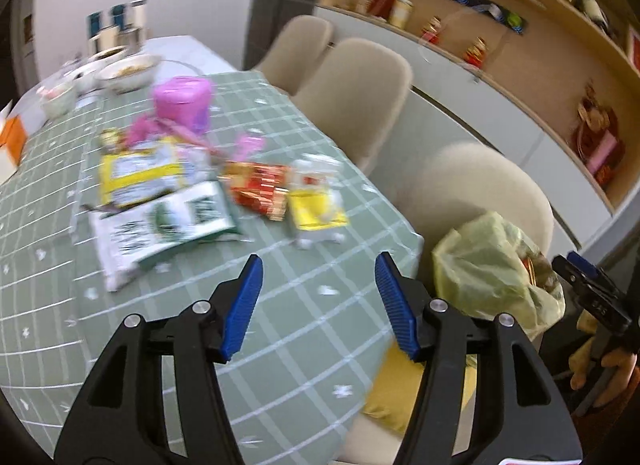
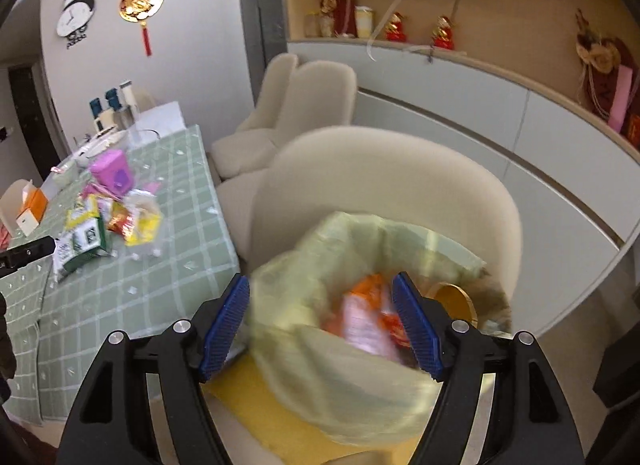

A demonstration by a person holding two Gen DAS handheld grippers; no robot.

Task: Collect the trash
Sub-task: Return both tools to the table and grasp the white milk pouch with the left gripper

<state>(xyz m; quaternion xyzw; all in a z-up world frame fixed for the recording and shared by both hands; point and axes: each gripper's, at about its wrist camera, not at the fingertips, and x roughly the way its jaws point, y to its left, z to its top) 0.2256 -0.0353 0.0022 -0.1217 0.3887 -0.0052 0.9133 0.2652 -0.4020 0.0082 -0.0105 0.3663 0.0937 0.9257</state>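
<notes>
- The table (image 1: 280,345), under a green checked cloth, carries the remaining trash in a loose heap toward its middle; bowls and boxes sit at the far end, well apart from the heap
- A cream chair (image 2: 384,193) stands just beside the table's edge, and the pale green trash bag (image 2: 360,353) sits on its seat with the mouth open upward; an orange and pink wrapper (image 2: 368,313) already lies inside
- The bag is thin and slack, so I judge its rim could fold shut or the whole thing slide off the seat if a finger catches it
- The right gripper (image 2: 322,329) hangs over the bag mouth, jaws spread wide and holding nothing; the wrapper below shows between the fingers but nothing presses on it
- The left gripper (image 1: 318,305) points down at bare cloth near the table edge, jaws about half apart and empty
- Nearest it lie a white and green packet (image 1: 160,225), a yellow packet (image 1: 136,173), a red wrapper (image 1: 260,189) and a yellow and white pouch (image 1: 316,201), overlapping or touching
- Likely trouble: the flat packets give little edge to pinch, so the fingers may skid, shove one into its neighbours, or drag the cloth
- The pink tub (image 1: 184,101) behind the heap could be knocked by a long reach
- Both views are blurred, so fine contact is hard to judge
</notes>
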